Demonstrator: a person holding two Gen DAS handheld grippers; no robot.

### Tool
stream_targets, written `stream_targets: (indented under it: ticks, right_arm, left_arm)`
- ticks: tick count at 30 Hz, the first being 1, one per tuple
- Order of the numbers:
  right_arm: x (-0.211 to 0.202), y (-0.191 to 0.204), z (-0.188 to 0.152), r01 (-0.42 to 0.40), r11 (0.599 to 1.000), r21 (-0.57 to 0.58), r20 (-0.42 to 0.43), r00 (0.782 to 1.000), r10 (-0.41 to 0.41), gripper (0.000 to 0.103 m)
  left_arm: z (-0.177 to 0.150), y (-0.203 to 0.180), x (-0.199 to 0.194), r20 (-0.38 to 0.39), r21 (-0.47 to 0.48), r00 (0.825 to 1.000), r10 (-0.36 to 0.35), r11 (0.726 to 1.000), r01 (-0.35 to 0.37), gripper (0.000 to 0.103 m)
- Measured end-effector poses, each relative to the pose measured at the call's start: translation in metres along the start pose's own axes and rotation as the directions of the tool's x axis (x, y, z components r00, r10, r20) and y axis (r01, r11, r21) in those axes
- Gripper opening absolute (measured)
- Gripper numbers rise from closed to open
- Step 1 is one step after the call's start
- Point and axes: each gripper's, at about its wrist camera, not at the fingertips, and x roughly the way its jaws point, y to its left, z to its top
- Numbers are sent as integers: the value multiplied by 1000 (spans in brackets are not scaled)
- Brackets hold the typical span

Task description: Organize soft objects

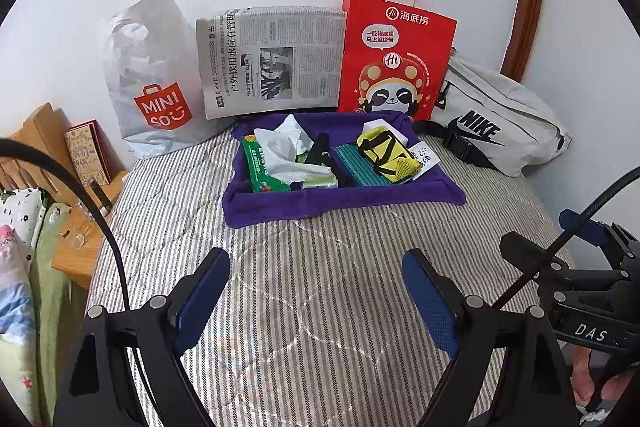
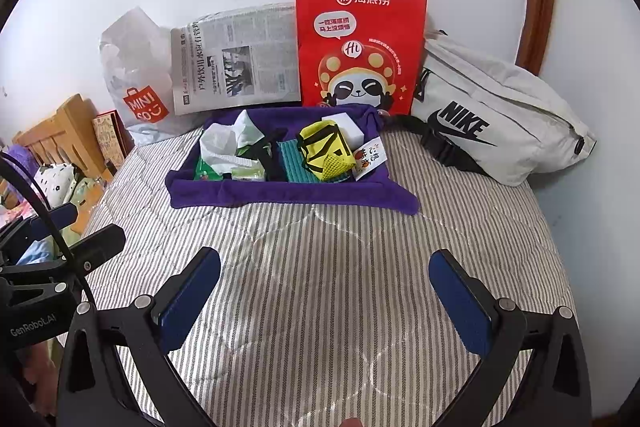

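Note:
A purple fabric tray (image 1: 320, 201) (image 2: 280, 197) lies on the striped bed. In it are a green tissue pack (image 1: 260, 167) with white tissue (image 1: 286, 147), a black strap (image 1: 320, 151), a teal cloth (image 1: 356, 169) and a yellow mesh pouch (image 1: 386, 153) (image 2: 324, 147). Behind stand a white Miniso plastic bag (image 1: 152, 83), a newspaper (image 1: 272, 63), a red paper bag (image 1: 394, 63) and a grey Nike waist bag (image 1: 496, 125). My left gripper (image 1: 318, 303) is open and empty over the bed, short of the tray. My right gripper (image 2: 326, 303) is open and empty likewise.
The striped quilt (image 1: 304, 267) stretches between grippers and tray. A wooden bedside stand (image 1: 76, 227) with a patterned box (image 1: 86, 153) sits at the left. Folded bedding (image 1: 20, 267) lies at the far left. The wall is behind the bags.

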Motion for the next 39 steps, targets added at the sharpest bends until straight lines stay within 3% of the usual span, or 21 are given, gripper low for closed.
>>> stream_targets:
  ticks: [39]
  right_arm:
    - [-2,-5,0,4,1000,1,-2,1000,-4,103]
  left_arm:
    - [-1,-2,-9,13,10,1000,5,1000,-5,87]
